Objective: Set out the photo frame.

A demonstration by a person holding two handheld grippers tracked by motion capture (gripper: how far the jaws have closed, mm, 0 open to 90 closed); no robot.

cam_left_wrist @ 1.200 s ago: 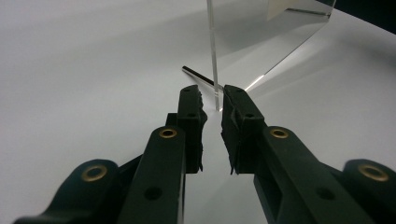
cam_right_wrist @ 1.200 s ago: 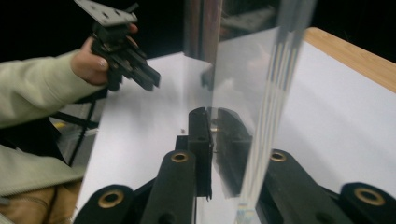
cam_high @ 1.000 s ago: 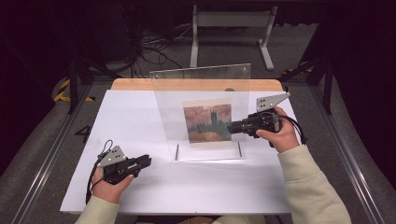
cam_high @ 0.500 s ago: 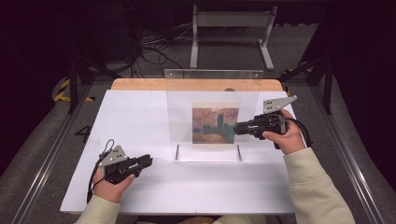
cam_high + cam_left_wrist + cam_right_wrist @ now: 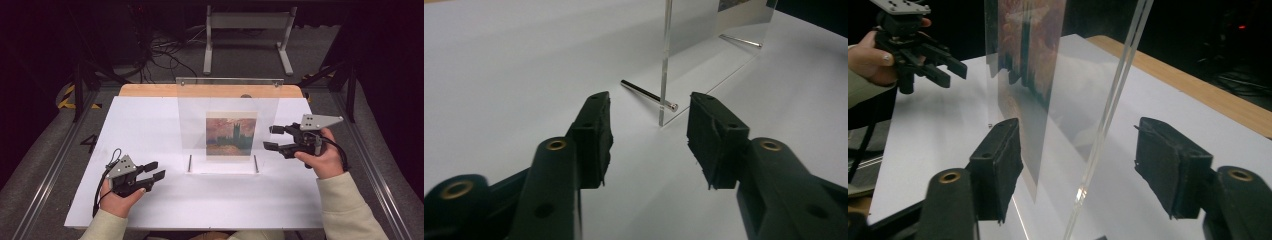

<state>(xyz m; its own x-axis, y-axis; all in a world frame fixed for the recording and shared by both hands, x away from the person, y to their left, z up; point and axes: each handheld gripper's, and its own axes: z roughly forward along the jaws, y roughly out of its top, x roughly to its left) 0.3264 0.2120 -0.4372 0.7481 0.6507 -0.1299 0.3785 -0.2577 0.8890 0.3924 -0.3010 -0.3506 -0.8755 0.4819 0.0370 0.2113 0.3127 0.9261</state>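
Clear acrylic picture stand sits upright mid-frame on the white worktop, right gripper and left gripper jaws just opened, spread, holding nothing; sheet looks stiff, slick, tippy, so pinch a side edge, not the print.

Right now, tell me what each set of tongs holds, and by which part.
Nothing is held. The right tongs have just opened beside the clear frame, off its edge; the left tongs have opened too, empty.

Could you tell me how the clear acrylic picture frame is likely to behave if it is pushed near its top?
The clear acrylic picture frame looks stiff. It stands tall on two thin metal pins, so it would probably tip. Its glossy faces may be slippery.
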